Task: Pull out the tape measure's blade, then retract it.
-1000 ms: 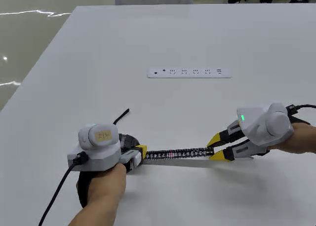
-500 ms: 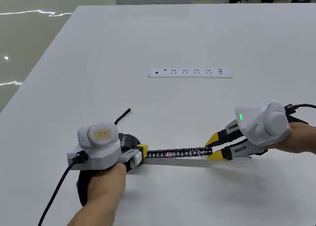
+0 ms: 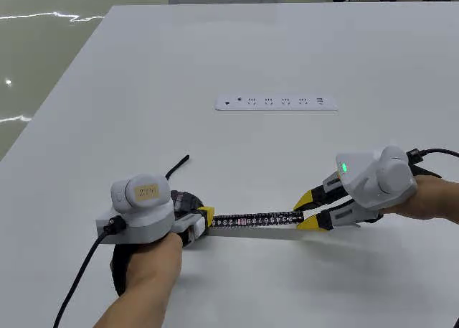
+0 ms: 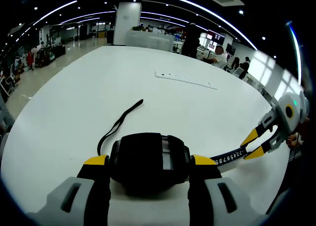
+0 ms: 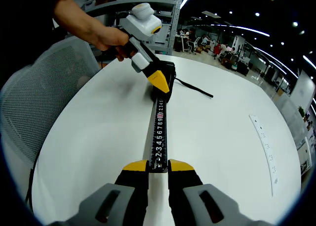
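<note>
Open-plan office: long white table (image 3: 287, 48), ceiling light strips (image 4: 197, 7), mesh chair (image 5: 49, 92), shelving (image 5: 106, 7) (people (image 4: 190, 38) beyond).

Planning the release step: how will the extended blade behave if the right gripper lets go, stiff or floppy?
The blade spans straight from the case to the right gripper, so it is probably fairly stiff at this length. Released, it likely snaps back; the left gripper clamps the case, which should hold.

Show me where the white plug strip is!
In the head view, the power strip lies flat on the table, farther away than the pulled-out blade, not touching it.
</note>
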